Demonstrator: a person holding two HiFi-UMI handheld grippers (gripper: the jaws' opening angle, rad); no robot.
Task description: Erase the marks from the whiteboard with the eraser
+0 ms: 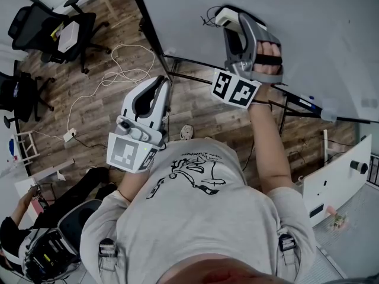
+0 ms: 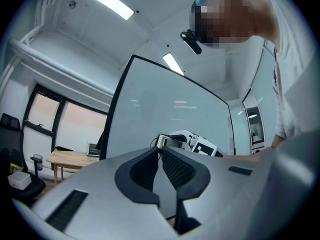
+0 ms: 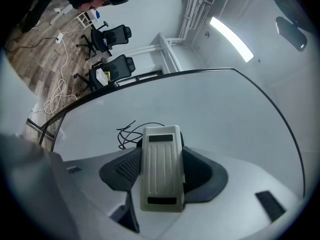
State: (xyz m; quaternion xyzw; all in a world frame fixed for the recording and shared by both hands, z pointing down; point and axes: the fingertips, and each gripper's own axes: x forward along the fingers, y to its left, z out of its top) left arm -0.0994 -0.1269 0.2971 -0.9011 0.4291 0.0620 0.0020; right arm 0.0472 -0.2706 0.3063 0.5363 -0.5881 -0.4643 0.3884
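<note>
A large whiteboard (image 1: pixel 308 34) stands tilted in front of me. My right gripper (image 1: pixel 234 21) is shut on a white ribbed eraser (image 1: pixel 228 18) whose far end sits against the board. A black scribble (image 1: pixel 207 15) lies just left of the eraser. In the right gripper view the eraser (image 3: pixel 160 166) sits between the jaws and the scribble (image 3: pixel 127 130) shows just beyond its tip on the whiteboard (image 3: pixel 210 104). My left gripper (image 1: pixel 164 83) hangs lower left, off the board, shut on nothing. In the left gripper view its pads (image 2: pixel 172 166) meet at the tips.
The board's black stand legs (image 1: pixel 283 111) cross the wooden floor below it. White cables (image 1: pixel 118 70) trail over the floor. Office chairs (image 1: pixel 56 31) stand at the far left. A seated person (image 1: pixel 29 229) is at lower left. A white panel (image 1: pixel 337 182) is at right.
</note>
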